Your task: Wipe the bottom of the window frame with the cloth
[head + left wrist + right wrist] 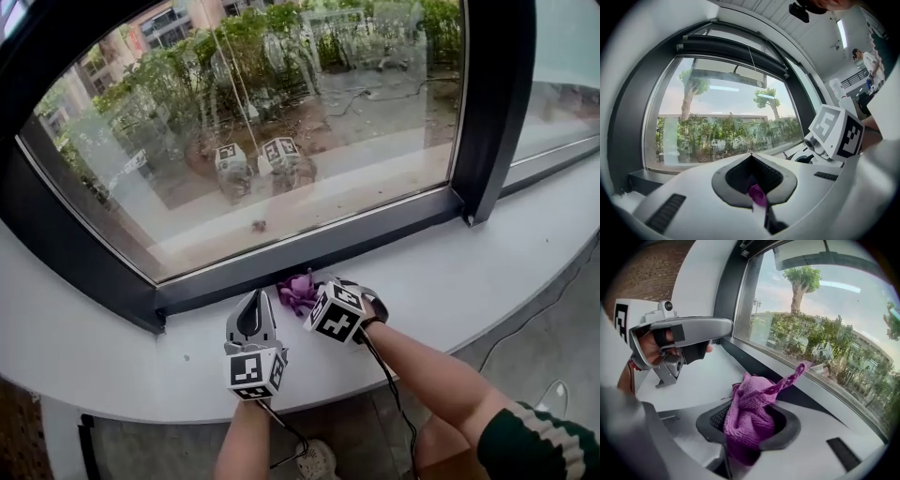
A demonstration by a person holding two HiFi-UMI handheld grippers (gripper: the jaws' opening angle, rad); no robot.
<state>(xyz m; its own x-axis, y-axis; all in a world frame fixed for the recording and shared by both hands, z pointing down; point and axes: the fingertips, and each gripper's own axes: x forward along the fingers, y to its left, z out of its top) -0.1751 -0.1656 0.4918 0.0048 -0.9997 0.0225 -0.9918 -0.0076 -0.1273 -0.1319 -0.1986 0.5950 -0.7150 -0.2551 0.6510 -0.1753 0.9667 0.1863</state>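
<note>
A purple knitted cloth is bunched on the white sill, right by the dark bottom bar of the window frame. My right gripper is shut on it. In the right gripper view the cloth fills the jaws of that gripper, and one corner sticks up towards the glass. My left gripper is shut and lies on the sill just left of the cloth, not touching it. Only a small purple scrap shows at the base of its jaws. The left gripper holds nothing at its tip.
A thick dark mullion stands at the right end of the pane. The frame's left post slants down to the sill. The sill's front edge curves near my arms, and a cable hangs below it. The right gripper's marker cube is close on the left gripper's right.
</note>
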